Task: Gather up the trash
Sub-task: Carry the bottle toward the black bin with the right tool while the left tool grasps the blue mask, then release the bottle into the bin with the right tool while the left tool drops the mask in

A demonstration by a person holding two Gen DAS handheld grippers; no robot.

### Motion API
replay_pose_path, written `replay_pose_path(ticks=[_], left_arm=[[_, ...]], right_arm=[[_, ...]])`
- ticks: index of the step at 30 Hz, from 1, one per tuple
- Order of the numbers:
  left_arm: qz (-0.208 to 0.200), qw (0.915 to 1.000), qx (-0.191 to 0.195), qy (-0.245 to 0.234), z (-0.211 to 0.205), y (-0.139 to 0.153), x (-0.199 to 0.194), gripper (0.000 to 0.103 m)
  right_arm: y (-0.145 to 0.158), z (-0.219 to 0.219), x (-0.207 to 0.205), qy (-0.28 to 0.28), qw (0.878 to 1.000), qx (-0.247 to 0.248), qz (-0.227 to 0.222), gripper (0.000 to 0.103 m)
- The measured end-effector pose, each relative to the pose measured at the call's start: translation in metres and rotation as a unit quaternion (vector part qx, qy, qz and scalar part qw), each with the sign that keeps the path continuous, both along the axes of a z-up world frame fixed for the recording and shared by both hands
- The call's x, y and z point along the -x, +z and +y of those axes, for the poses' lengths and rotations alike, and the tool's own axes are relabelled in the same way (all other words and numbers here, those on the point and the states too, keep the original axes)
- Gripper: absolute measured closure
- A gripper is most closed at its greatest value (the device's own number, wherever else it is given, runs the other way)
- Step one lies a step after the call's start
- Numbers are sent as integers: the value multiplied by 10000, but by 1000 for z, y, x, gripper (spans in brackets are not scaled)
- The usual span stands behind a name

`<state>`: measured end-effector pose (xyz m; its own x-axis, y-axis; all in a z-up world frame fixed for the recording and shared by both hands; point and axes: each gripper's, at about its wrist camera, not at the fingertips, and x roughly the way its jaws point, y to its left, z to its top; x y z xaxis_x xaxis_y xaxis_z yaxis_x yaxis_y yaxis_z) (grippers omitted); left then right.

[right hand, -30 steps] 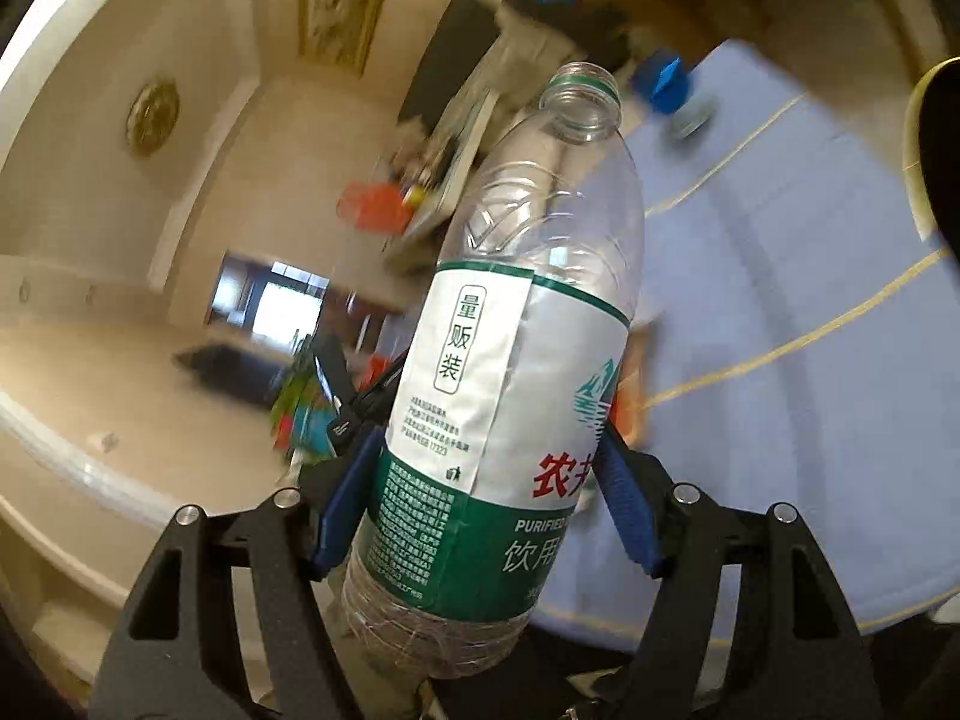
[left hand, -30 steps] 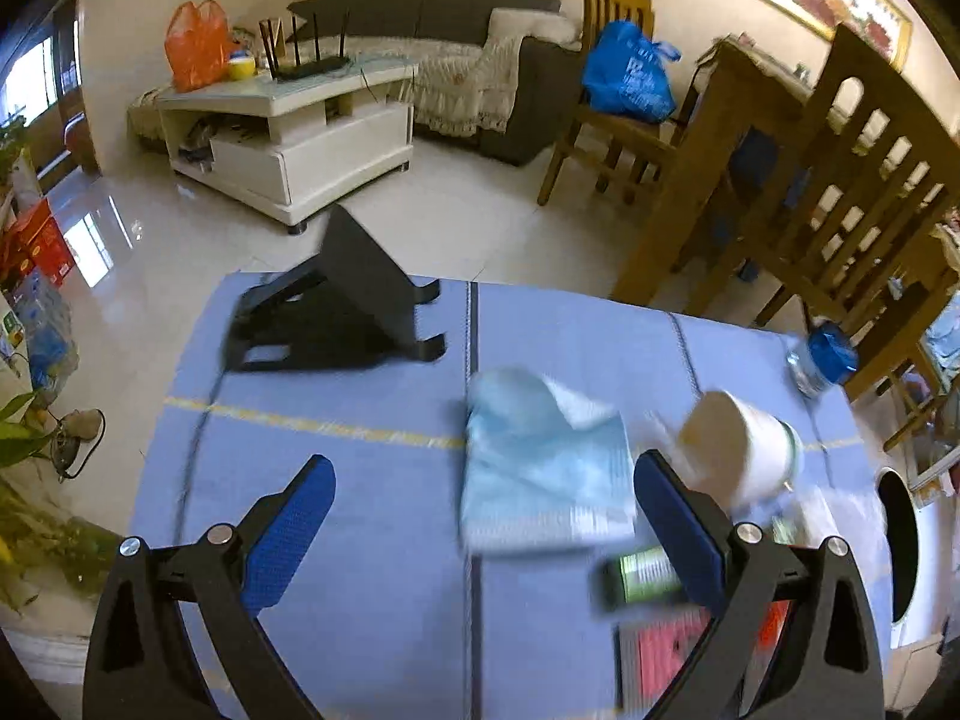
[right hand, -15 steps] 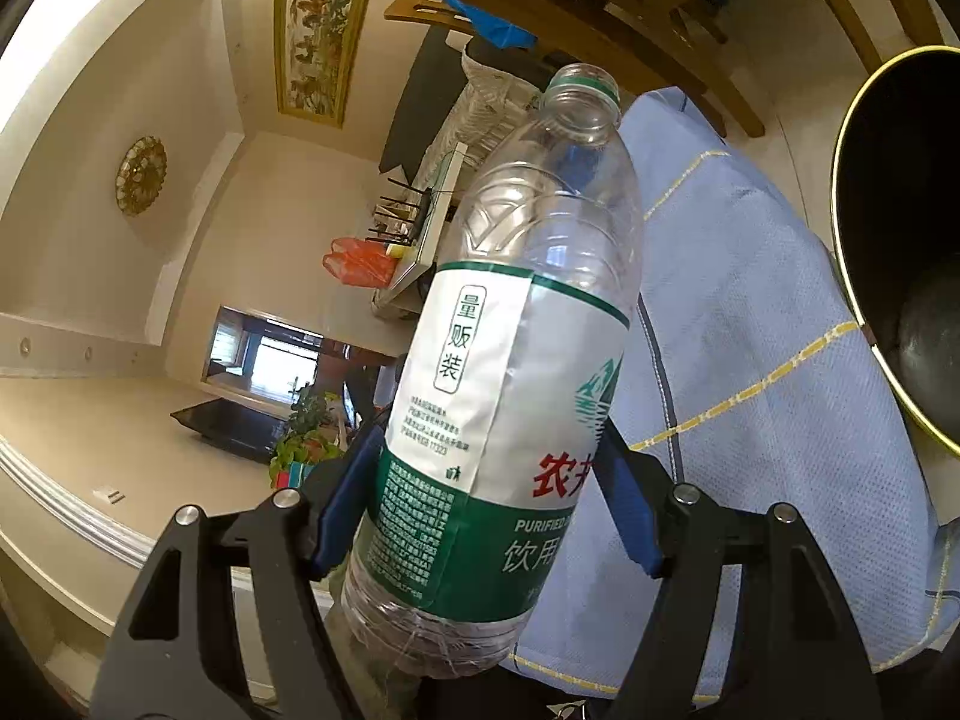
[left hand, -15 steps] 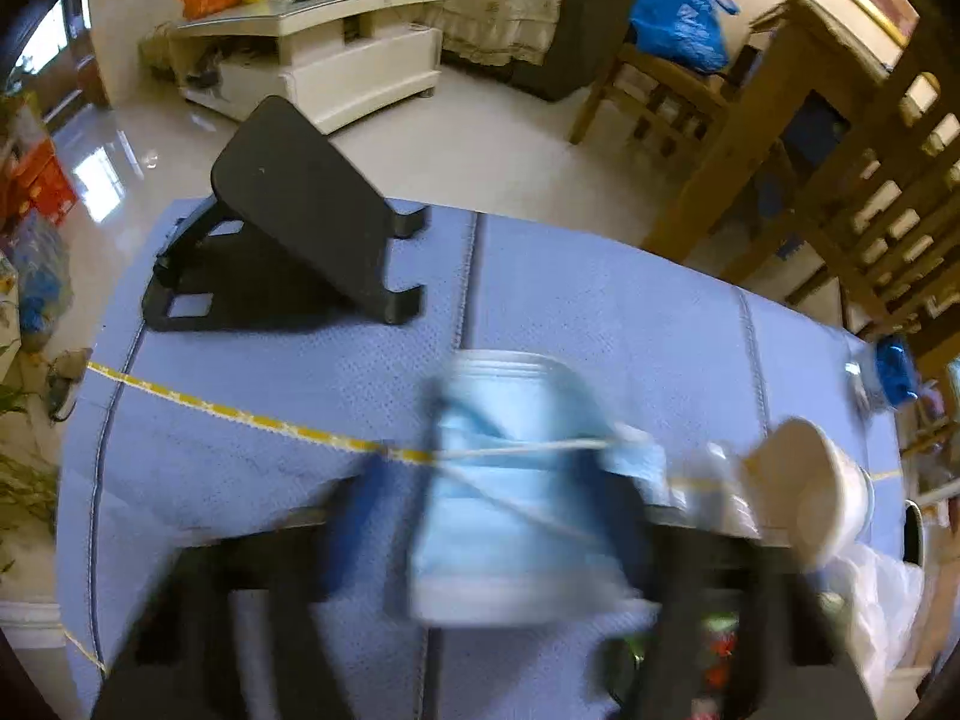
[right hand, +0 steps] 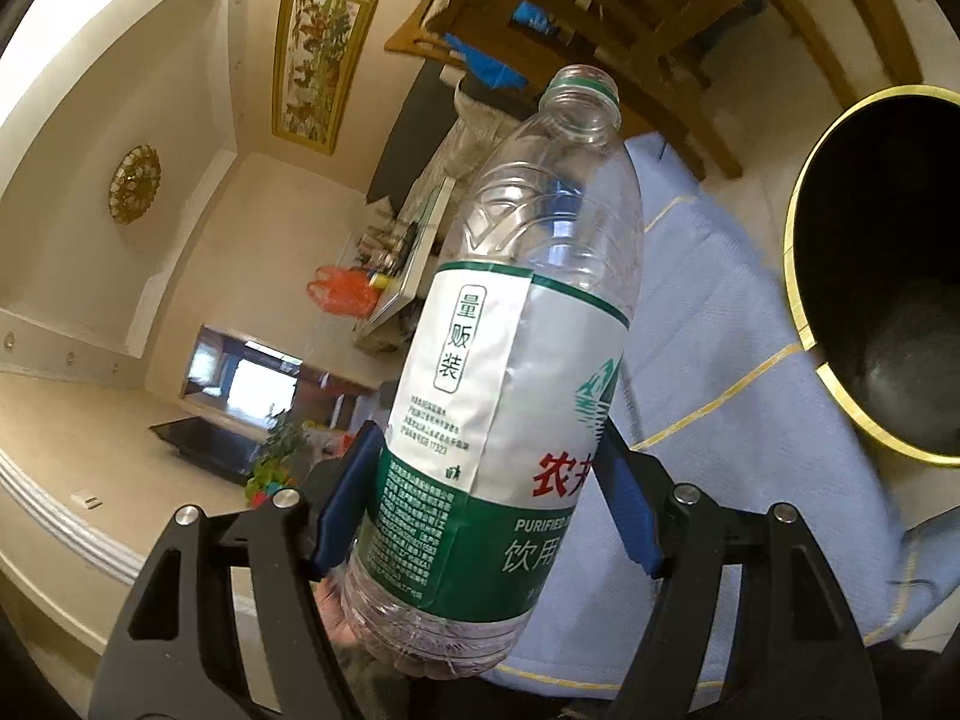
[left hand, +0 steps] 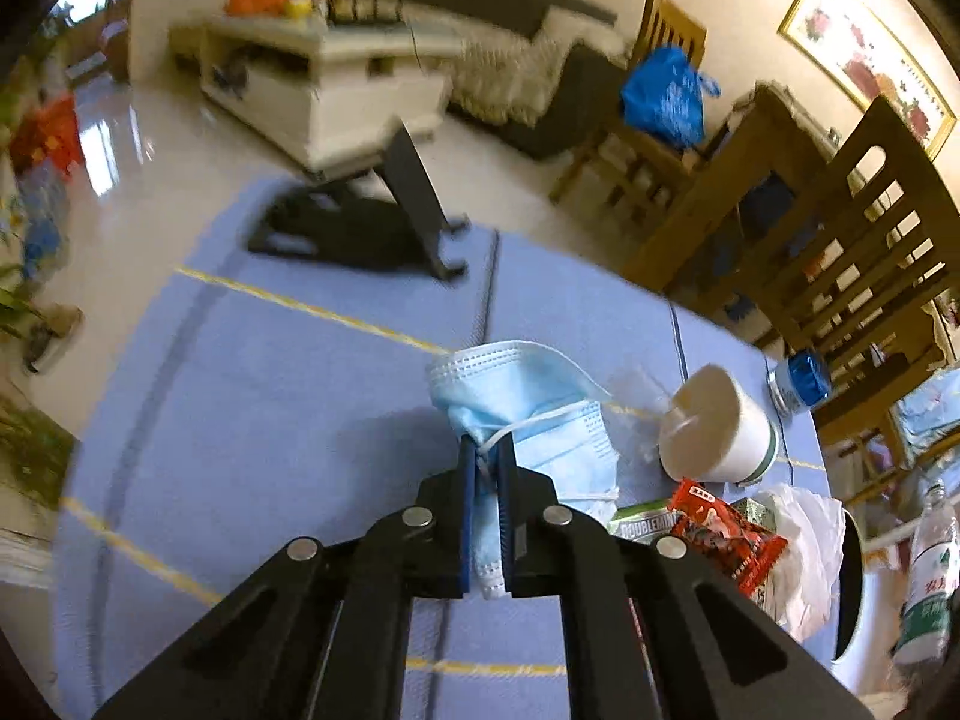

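Fingers of the right gripper clamp the empty water bottle around its labelled belly, neck up, held off the desk beside the dark bin, probably so it can be dropped in. Over the desk's middle, the left gripper pinches a bunched fold of the blue face mask, lifting it clear of the paper cup and wrappers near the right edge.

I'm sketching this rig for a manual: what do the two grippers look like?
Both match: the left gripper and right gripper have black angular plastic arms with triangular cut-outs, round silver bolt heads at the joints, and flat blue pads lining the fingers. No cables, markings or sleeves show.
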<state>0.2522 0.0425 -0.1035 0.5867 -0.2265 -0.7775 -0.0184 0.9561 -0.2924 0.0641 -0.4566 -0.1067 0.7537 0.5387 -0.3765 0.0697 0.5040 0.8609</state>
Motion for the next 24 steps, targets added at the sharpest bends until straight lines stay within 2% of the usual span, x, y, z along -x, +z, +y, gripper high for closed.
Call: replay_pose_path(ticks=[3,6,13,16,19,22,24], left_arm=[[-341,9993,10,128,17,22,19,98],[-397,9987,225,206,34,33,32,98],[-370,9988,191,274,41,40,41,97],[-394,9991,119,46,20,42,47,97],[-399,9988,78,-280,-12,45,51,97],[-390,9964,35,-755,-58,50,57,97],[-422,9927,-11,-1131,-96,54,64,97]], right_arm=[[1,-17,9,-394,9985,367,-17,33],[-9,-33,11,-687,9961,535,123,33],[-31,-77,7,-1364,9829,1144,475,33],[-45,-96,-2,-1399,9796,1243,731,33],[-60,-116,-17,-1328,9801,1098,987,33],[-67,-133,-29,-1374,9729,1289,1342,33],[-83,-140,-33,-1262,9746,1057,1520,33]])
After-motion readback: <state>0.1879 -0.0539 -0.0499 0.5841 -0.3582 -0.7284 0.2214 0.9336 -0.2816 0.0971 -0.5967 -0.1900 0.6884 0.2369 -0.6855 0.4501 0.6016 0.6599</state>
